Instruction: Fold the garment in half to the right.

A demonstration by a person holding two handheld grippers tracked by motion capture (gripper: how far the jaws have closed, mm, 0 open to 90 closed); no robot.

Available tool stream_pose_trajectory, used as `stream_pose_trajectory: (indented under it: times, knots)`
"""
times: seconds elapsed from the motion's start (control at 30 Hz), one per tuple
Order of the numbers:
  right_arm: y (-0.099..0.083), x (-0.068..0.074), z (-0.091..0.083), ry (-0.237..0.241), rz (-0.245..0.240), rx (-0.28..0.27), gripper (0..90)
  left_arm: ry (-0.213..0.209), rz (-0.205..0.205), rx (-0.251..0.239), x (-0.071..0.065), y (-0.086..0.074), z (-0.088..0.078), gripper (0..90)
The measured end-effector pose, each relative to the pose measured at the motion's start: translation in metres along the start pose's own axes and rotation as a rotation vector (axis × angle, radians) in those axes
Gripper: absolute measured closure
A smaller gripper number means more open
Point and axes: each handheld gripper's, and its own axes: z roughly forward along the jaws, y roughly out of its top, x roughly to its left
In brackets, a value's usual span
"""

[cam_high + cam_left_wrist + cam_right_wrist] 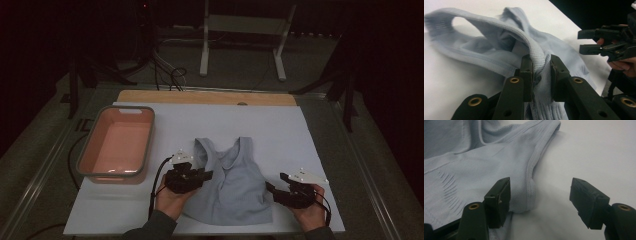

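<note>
**Two jaws, one top: left has its hem, right yet to bite**

Two grippers work a pale blue top [231, 182] spread on the white sheet of the counter [280, 125], with a pink bin [118, 142] standing empty to the left. The left gripper [541, 75] has its jaws pinched narrow on a ribbed edge of the top, the band rising between the pads and looping away toward the straps. The right gripper [540, 200] rests at the garment's other side with its jaws wide and nothing between them but bare sheet and the rounded corner of the hem; its left pad lies over the cloth, its right pad well clear on the counter.

Risk, as judged from here, lies mostly with the unequal hold. Should the left hand lift or pull before the right jaws close, the top would likely drag and bunch across the sheet, and the corner now sitting between the right pads could slide out of reach. The left grip takes only a narrow ribbed band, so a sharp tug might let it slip free or stretch the edge. A right close made too shallow could catch only the outermost seam, or nothing. Closing too low might also pinch the sheet along with the cloth.
</note>
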Motion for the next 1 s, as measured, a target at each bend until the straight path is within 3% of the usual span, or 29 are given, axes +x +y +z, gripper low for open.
stream_pose_trajectory:
  times: [0.23,0.57,0.63,1.0]
  knots:
    - [0.000,-0.001,0.000,-0.003,0.002,-0.003,32.2,-0.055,0.006,0.006,-0.014,0.007,0.016,76.5]
    - [0.000,-0.003,-0.002,-0.012,0.011,-0.008,31.7,-0.117,0.050,0.017,-0.043,0.018,0.044,76.9]
    - [-0.001,-0.003,-0.002,-0.012,0.013,-0.008,31.7,-0.117,0.065,0.020,-0.046,0.020,0.050,77.0]
    - [-0.001,-0.003,-0.002,-0.016,0.010,-0.004,31.8,-0.148,0.063,0.063,-0.060,0.022,0.083,77.4]
